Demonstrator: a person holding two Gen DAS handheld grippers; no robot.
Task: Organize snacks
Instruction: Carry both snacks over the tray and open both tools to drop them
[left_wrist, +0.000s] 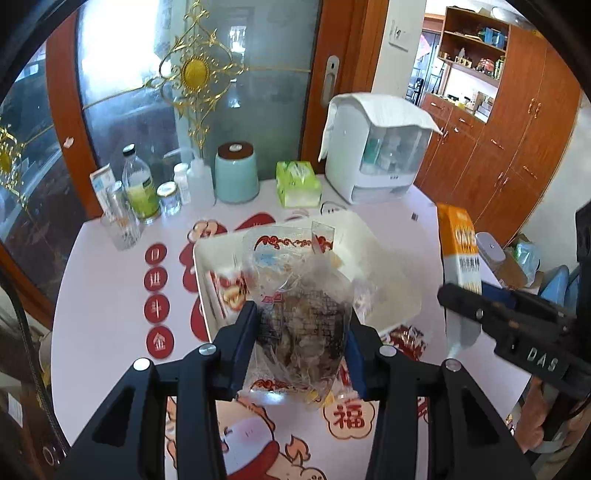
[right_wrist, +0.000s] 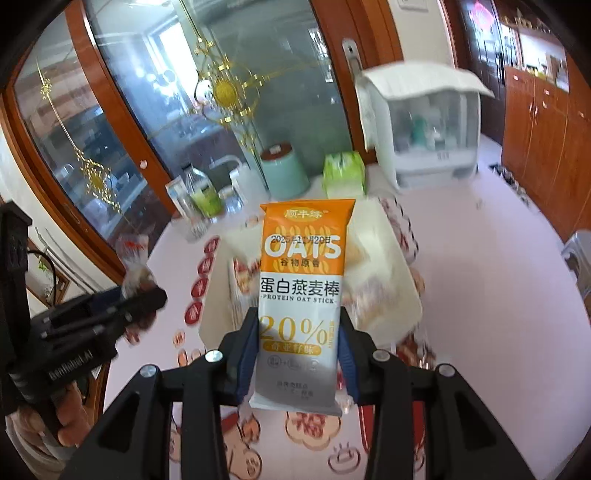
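My left gripper (left_wrist: 301, 341) is shut on a clear plastic snack bag (left_wrist: 295, 291) with red print and dark contents, held above the table. My right gripper (right_wrist: 299, 350) is shut on an orange and white oat stick pack (right_wrist: 303, 295), held upright in the air. In the left wrist view the oat stick pack (left_wrist: 460, 266) and the right gripper (left_wrist: 461, 299) show at the right edge. The right wrist view has the snack bag (right_wrist: 135, 266) and the left gripper (right_wrist: 147, 295) at its left. Below both lies a white tray (left_wrist: 384, 280) (right_wrist: 384, 288) with some packets inside.
At the table's back stand several bottles and jars (left_wrist: 142, 184), a teal canister (left_wrist: 236, 173), a green tissue pack (left_wrist: 297, 182) and a white appliance (left_wrist: 376, 147) under a cloth. Behind them is a glass door (left_wrist: 192, 74); wooden cabinets (left_wrist: 517, 129) fill the right.
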